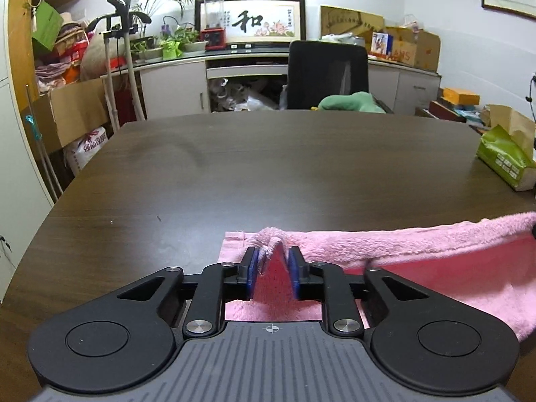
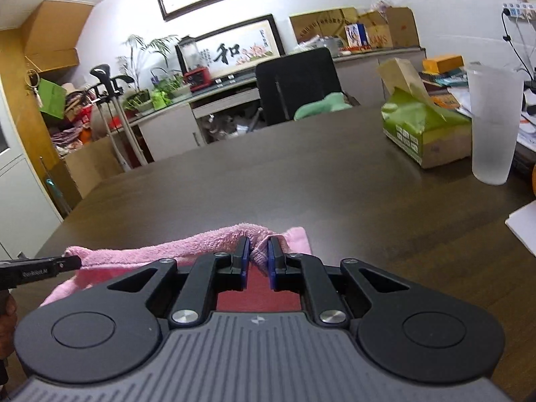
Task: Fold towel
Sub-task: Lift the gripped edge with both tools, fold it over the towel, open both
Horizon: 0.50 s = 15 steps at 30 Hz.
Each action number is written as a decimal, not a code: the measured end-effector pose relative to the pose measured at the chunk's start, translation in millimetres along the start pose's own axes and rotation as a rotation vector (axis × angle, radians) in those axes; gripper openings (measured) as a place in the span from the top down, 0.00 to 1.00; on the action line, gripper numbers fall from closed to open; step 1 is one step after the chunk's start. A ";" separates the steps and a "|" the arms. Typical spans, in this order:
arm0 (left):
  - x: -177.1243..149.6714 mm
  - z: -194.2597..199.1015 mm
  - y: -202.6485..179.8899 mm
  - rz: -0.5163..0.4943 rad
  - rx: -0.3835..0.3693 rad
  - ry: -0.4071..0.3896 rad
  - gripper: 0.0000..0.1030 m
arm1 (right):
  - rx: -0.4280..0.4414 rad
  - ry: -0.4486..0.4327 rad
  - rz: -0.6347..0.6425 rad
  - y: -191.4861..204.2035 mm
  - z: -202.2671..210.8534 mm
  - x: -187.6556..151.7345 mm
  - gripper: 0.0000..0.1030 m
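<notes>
- The pink towel (image 1: 402,254) lies on the near part of the dark wooden table (image 1: 268,167), with its top edge lifted off the surface and strung between the two grippers.
- The left gripper (image 1: 273,261) is clamped on one raised corner of the towel; the cloth bunches into a peak between its blue pads (image 1: 253,268), and a flat strip of towel lies on the table just left of that corner.
- The right gripper (image 2: 258,256) is likewise pinched on the other corner (a small tuft of the hem sticks up between the fingers), with a flap of towel (image 2: 296,239) spilling to the right of it.
- In the right wrist view the tip of the left gripper (image 2: 40,268) shows at the far left edge, touching the towel's edge.
- A green tissue box (image 2: 422,134) and a frosted plastic cup (image 2: 494,124) stand near each other on the table's right side, well apart from the towel.
- A black office chair (image 1: 326,73) stands beyond the table's far edge, with a green cloth (image 1: 351,102) on it.
</notes>
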<state>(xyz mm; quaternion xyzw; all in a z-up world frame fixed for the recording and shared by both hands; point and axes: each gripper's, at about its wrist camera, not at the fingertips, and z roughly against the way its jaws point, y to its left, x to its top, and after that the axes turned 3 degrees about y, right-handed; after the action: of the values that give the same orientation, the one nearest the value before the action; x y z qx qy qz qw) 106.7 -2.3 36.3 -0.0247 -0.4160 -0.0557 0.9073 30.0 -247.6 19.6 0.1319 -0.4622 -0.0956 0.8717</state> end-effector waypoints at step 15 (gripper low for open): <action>-28.6 24.9 11.6 -0.051 0.020 -0.045 0.32 | 0.000 -0.029 -0.039 -15.2 -4.6 -12.9 0.73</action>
<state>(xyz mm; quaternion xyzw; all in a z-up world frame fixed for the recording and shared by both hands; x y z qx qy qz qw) 70.9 13.7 30.9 -0.0060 -0.4372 -0.0742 0.8963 26.1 -257.6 2.2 0.1392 -0.4723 -0.1144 0.8628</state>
